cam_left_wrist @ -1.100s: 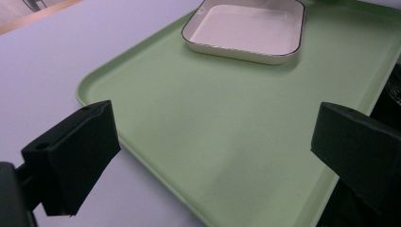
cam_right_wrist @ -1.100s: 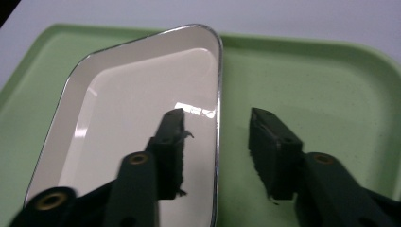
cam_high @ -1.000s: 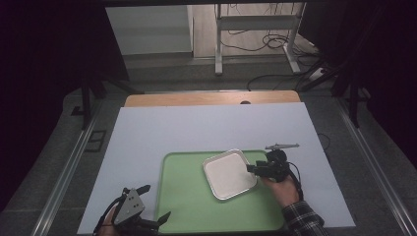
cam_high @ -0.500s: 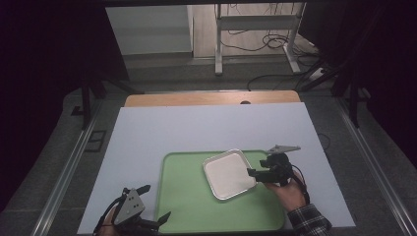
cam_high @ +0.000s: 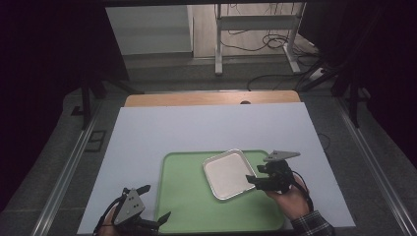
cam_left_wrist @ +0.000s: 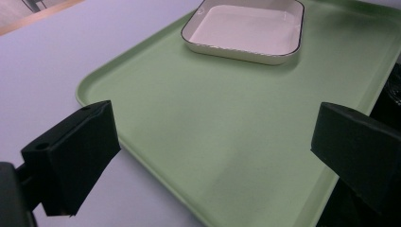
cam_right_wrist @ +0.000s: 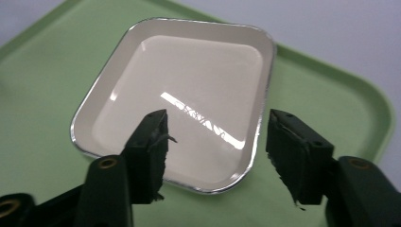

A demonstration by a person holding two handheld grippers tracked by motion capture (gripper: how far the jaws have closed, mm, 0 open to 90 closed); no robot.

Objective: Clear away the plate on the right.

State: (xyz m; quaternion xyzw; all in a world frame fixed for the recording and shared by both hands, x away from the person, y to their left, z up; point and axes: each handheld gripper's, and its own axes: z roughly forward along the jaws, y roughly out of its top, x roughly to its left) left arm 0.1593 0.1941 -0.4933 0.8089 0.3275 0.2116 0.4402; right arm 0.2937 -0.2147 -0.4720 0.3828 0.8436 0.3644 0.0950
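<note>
While you held your right gripper (cam_high: 257,180) at the near right corner of the dish (cam_high: 229,174), its jaws stood apart and held nothing, one over the dish floor and one just outside the rim. That dish lay flat on the green tray (cam_high: 187,206), towards its far right part, on the desk (cam_high: 196,128). It looked stiff, light and glossy, so likely slippery; the raised rim seemed the best place to pinch. Your left gripper (cam_high: 156,221) sat at the tray's near left corner, jaws wide and empty.
</note>
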